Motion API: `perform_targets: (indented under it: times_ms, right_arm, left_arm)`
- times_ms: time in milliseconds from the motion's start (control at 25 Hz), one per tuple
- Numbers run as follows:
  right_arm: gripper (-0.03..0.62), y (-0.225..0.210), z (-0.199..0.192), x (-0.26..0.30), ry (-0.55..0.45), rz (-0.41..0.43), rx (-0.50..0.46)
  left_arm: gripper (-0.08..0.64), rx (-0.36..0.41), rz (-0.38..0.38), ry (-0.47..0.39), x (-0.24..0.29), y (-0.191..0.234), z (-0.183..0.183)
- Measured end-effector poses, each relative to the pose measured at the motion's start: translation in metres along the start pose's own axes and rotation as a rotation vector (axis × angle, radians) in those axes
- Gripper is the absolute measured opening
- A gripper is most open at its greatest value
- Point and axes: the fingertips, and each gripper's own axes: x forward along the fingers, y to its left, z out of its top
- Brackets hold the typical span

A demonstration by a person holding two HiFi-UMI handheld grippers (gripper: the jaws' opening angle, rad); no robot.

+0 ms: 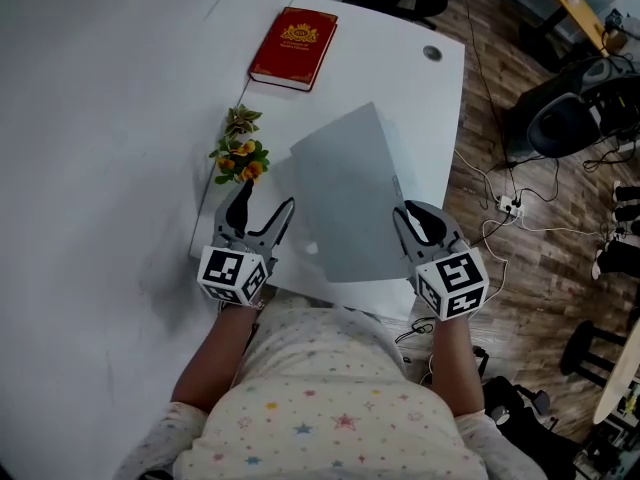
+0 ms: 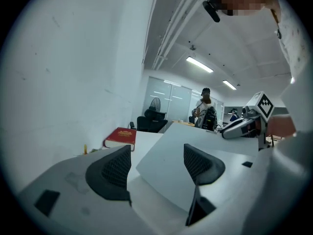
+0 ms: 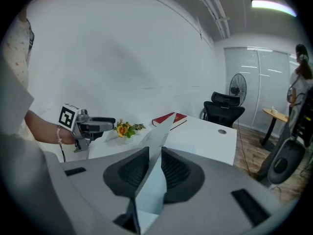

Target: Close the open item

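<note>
A grey laptop lid [image 1: 345,193] stands tilted over the near part of the white desk [image 1: 400,78]. My right gripper [image 1: 407,214] is shut on the lid's right edge. In the right gripper view the thin panel [image 3: 159,136] runs between the two pads of that gripper [image 3: 154,163]. My left gripper [image 1: 266,196] is open at the lid's left side, with nothing between its fingers. In the left gripper view the lid [image 2: 205,153] slopes behind the open left gripper [image 2: 156,161], and the right gripper [image 2: 239,126] shows at its far edge.
A red book [image 1: 294,48] lies at the desk's far end. A small bunch of flowers [image 1: 240,153] stands at the left edge by the white wall. A cable hole [image 1: 432,53] is at the far right corner. Cables [image 1: 510,205] and chairs sit on the wooden floor to the right.
</note>
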Motion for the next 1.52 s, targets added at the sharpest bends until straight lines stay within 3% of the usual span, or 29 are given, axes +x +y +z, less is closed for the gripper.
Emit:
perform_targets:
  times_ms: [280,560,840,1120,1520]
  right_arm:
    - [0.078,-0.009,-0.012,-0.001,0.004,-0.021,0.039]
    - [0.080,-0.019,-0.021,0.000,0.014,-0.048,0.025]
    - [0.080,-0.025,-0.033,0.001,0.016,-0.052,0.022]
    - [0.089,-0.037,-0.043,0.003,0.015,-0.028,0.065]
    - [0.249,-0.049,-0.064,0.005,-0.003,0.061,0.237]
  left_arm:
    - [0.314,-0.044,-0.103,0.130,0.019,-0.025,-0.054]
    - [0.314,-0.073,-0.134,0.229,0.035,-0.034,-0.094]
    - [0.314,-0.105,-0.162,0.296,0.045,-0.047,-0.119]
    - [0.313,-0.151,-0.165,0.312,0.050,-0.052,-0.125]
    - [0.313,-0.129,-0.136,0.355,0.058,-0.057,-0.126]
